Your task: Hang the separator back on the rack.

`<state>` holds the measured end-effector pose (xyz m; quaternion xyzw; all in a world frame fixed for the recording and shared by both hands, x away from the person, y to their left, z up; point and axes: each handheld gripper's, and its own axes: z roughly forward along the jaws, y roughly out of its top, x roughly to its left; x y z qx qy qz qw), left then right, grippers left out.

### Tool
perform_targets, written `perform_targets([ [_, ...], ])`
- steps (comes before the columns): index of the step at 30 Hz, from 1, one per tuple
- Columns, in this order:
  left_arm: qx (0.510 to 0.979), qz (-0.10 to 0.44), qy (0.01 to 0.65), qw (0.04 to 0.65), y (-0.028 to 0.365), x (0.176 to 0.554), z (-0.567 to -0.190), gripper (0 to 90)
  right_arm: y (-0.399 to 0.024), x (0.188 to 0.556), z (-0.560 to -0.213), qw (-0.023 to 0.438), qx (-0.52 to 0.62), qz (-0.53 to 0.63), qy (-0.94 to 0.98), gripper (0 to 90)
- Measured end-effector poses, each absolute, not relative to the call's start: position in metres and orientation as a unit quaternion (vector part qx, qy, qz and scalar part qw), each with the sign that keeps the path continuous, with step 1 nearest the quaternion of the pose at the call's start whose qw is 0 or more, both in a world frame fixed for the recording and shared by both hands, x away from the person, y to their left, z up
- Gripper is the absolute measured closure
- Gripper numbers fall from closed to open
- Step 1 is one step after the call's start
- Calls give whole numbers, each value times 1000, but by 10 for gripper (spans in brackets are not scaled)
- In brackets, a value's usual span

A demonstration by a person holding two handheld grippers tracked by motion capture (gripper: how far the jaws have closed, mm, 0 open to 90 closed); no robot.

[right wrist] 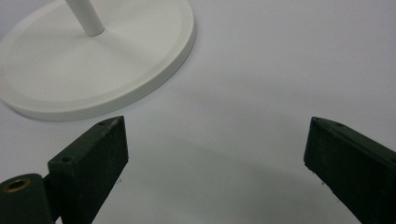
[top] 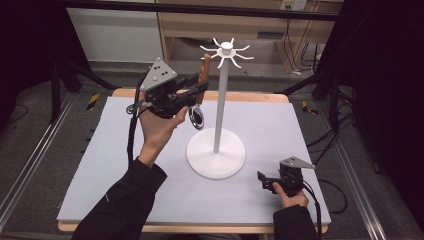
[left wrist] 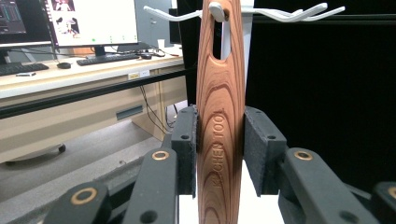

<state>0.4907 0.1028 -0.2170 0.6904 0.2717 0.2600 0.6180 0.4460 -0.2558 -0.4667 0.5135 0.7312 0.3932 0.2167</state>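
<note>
A wooden handle [left wrist: 220, 107] stamped "KITCHEN TOOL" stands upright between the jaws of my left gripper [left wrist: 219, 140], both pads pressing its sides. A white hook [left wrist: 215, 10] of the rack passes through the slot at the handle's top. From above, the left gripper [top: 192, 89] is raised beside the white rack [top: 226, 50], and the tool's round metal end [top: 196, 118] hangs below the handle [top: 205, 69]. My right gripper [top: 265, 181] rests low at the table's front right, jaws wide apart. In its own view the right gripper [right wrist: 215, 154] holds nothing, close to the rack's round base [right wrist: 93, 70].
The rack's thin pole [top: 220, 105] rises from a wide white base [top: 216, 155] mid-table on a pale grey mat [top: 115, 170]. Several more hooks fan out from its top. A desk with monitors [left wrist: 70, 23] and a wooden shelf [top: 240, 25] stand beyond the table.
</note>
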Motion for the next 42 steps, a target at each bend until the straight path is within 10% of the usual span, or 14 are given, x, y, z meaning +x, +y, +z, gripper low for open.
perform_targets([
  [19, 702, 273, 267, 601, 123, 484, -234, 551, -257, 446, -468, 220, 516, 388, 731, 68],
  [42, 737, 242, 343, 531, 189, 467, -348, 412, -255, 443, -468, 224, 512, 385, 734, 68],
])
